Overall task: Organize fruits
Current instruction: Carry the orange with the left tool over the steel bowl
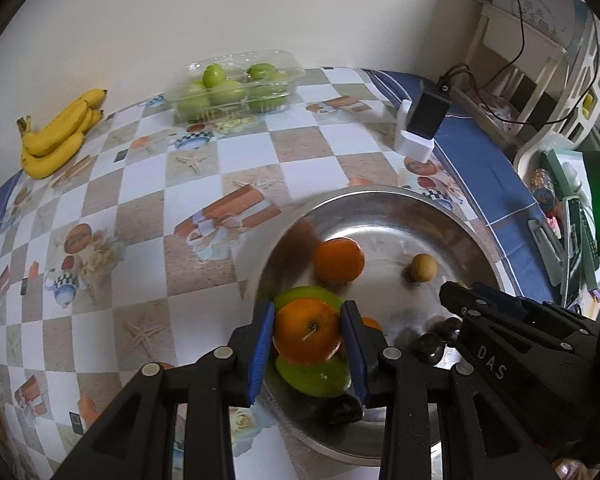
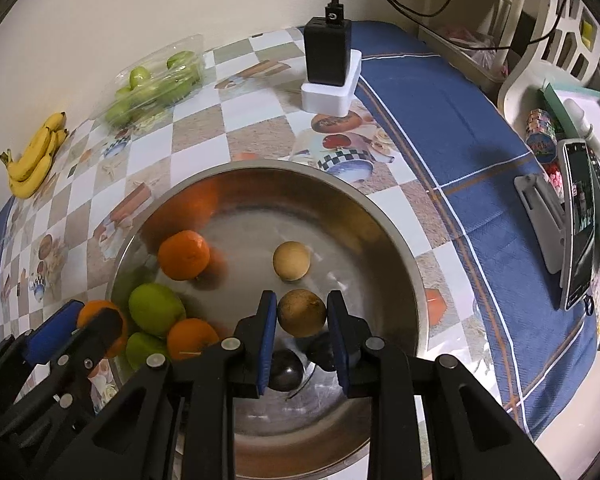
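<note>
- Left claw point(image 1: 307, 340) is clamped on an orange point(image 1: 307, 330) above the green fruit at the near side of the steel bowl point(image 1: 440, 208).
- Right claw point(image 2: 302, 320) is clamped on a brown fruit point(image 2: 301, 313) inside the bowl.
- Bananas point(image 1: 56, 136) lie far off on the surface point(image 1: 140, 208).

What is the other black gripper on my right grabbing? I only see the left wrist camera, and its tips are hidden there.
Observer: The right gripper has its blue pads shut on a round brown fruit over the shiny steel bowl.
Child: And what is that orange sliver behind my pad?
Observer: It is a whole small orange fruit lying in the bowl, right beside two round green fruits.
</note>
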